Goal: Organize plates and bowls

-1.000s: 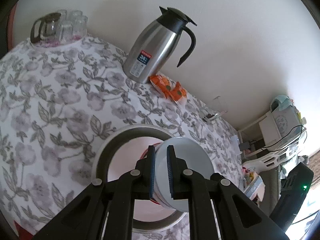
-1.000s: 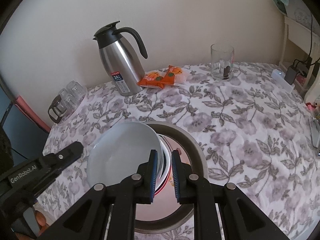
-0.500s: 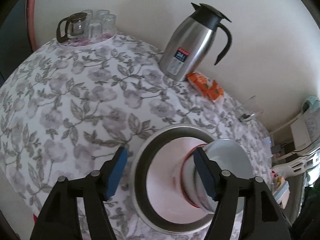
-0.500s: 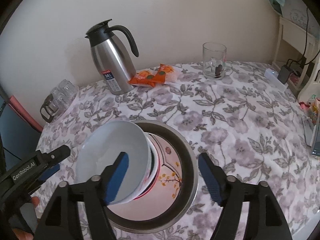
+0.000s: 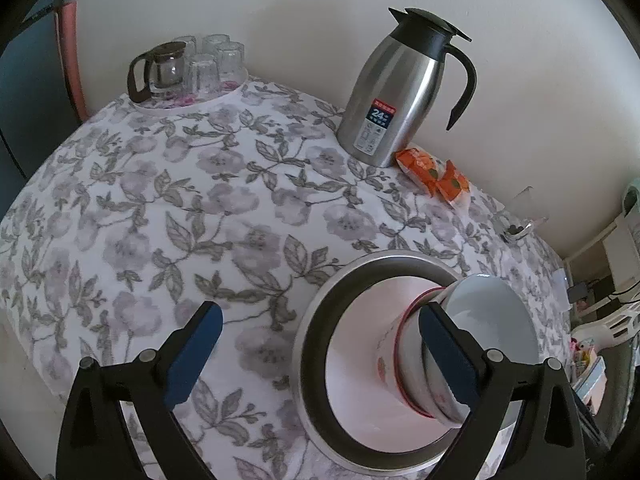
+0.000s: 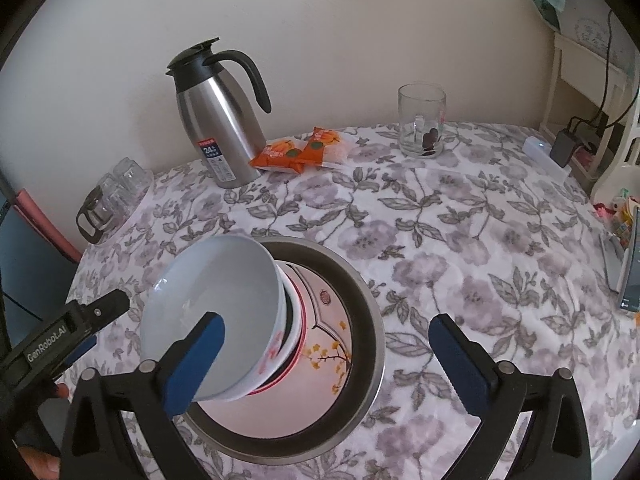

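While both tongs gape, bowls [image 6: 224,304] sit between.

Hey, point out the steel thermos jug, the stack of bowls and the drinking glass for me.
steel thermos jug [image 6: 224,132], right wrist view, on its brushed metal body.
stack of bowls [image 6: 216,296], right wrist view, inside the top grey bowl.
drinking glass [image 6: 421,120], right wrist view, on its clear side wall.

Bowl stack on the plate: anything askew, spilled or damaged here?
The bowl stack sits off-centre on the pink plate, toward its left side in the right wrist view. It appears to lean, though fisheye distortion may exaggerate that. Both the left gripper and right gripper are open, clear of it. No spill or damage shows.
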The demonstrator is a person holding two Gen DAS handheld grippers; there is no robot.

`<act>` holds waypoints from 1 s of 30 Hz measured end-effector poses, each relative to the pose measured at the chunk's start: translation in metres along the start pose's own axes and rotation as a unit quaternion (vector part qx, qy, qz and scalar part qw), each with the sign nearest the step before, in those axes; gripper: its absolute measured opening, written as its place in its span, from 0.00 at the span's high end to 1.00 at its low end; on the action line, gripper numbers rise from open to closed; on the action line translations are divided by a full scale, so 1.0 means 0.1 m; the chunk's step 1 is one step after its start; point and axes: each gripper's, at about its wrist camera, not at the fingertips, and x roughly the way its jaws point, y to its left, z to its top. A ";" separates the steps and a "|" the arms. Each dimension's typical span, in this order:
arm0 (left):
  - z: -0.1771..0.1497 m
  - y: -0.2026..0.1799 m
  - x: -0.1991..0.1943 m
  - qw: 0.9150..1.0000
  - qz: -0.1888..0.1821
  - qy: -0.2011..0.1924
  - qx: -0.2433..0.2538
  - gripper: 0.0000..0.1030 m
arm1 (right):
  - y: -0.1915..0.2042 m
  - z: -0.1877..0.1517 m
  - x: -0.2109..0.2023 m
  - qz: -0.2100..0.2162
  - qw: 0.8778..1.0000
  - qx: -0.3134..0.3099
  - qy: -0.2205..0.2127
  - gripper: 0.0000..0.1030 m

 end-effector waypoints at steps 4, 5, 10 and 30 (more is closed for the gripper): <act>-0.05 0.01 -0.04 1.000 0.014 -0.007 0.011 0.04 | 0.00 -0.03 -0.04 -0.002 1.000 -0.005 -0.002 0.00; -0.07 0.01 -0.05 1.000 0.017 -0.007 0.014 0.04 | 0.00 -0.04 -0.05 -0.004 1.000 -0.006 -0.002 0.00; -0.15 0.01 -0.11 0.999 0.018 -0.011 0.027 0.04 | 0.00 -0.10 -0.09 -0.008 1.000 -0.009 -0.001 0.00; -0.52 0.07 -0.38 0.997 0.004 -0.020 0.077 0.04 | -0.07 -0.43 -0.29 -0.014 1.000 -0.010 -0.008 0.00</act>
